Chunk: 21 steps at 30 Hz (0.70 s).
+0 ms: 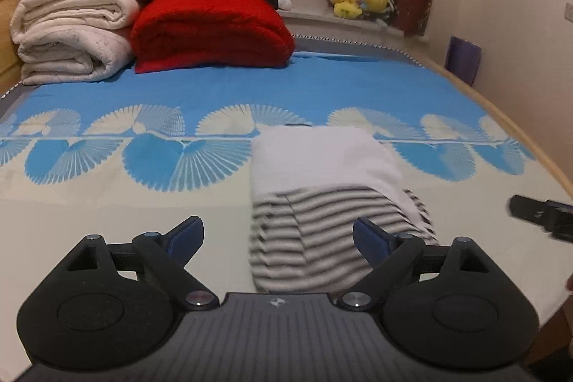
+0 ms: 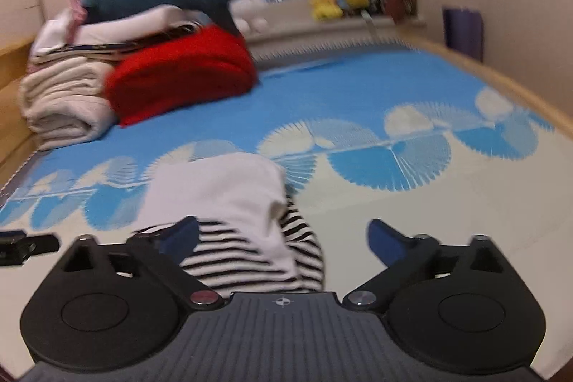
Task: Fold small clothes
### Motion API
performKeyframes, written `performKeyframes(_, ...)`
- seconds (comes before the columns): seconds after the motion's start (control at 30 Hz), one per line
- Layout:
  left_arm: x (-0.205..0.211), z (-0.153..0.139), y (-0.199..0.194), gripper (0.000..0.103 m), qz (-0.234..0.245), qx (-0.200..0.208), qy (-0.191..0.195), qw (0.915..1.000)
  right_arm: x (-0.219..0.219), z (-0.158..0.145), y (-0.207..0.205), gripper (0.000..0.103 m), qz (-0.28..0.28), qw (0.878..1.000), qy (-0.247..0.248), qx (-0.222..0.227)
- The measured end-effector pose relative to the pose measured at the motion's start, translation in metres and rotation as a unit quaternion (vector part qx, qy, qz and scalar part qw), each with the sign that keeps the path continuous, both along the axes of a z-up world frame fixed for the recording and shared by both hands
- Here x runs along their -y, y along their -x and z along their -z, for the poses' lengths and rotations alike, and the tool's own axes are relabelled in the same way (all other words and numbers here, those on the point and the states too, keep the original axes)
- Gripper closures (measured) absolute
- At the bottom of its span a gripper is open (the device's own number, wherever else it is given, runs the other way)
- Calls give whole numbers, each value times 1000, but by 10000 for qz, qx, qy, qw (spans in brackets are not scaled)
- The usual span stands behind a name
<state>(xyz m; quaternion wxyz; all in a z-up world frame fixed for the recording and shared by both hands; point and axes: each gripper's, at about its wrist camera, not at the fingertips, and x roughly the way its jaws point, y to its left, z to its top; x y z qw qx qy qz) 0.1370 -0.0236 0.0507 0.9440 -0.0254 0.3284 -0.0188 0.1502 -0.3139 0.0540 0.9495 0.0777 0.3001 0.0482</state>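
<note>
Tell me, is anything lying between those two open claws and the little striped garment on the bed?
Nothing visible does. The striped garment lies folded on the bedsheet right in front of both tools. The left gripper and right gripper are open and empty. The folded blankets sit far back by the window.

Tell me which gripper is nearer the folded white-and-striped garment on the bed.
Neither clearly. The left gripper has the folded white-and-striped garment ahead, toward its right finger; the right gripper has it ahead, toward its left finger. Both are open, holding nothing.
</note>
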Motion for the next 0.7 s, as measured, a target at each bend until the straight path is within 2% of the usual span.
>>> performKeyframes(0.13,21,1,31,10,320,-121,44,9994,-10,-6,34,1,80,10000,-37,29)
performKeyframes(0.23,28,-3,39,9,127,-284,-94,9995,-16,-5,52,1,123,9998,105,126)
performKeyframes(0.3,28,-1,47,7,-19,-214,-155,9996,-15,-3,56,1,176,9998,104,70)
performKeyframes(0.33,27,3,48,1,-88,-229,-156,9996,-14,-2,57,1,196,9998,38,39)
performKeyframes(0.43,22,14,48,1,-209,-316,-89,9992,-14,2,60,1,187,9997,-74,-119)
performKeyframes(0.53,13,32,46,1,-203,-264,-134,9994,-20,5,59,1,134,9998,73,-148)
performKeyframes(0.6,10,41,36,1,-357,-564,-216,9975,-26,7,56,1,72,9997,152,-178)
performKeyframes(0.63,6,39,35,1,-298,-477,-74,9984,-29,9,54,1,22,9996,200,-202)
performKeyframes(0.7,5,37,34,1,-344,-355,-43,9988,-37,13,48,1,-68,9992,323,-244)
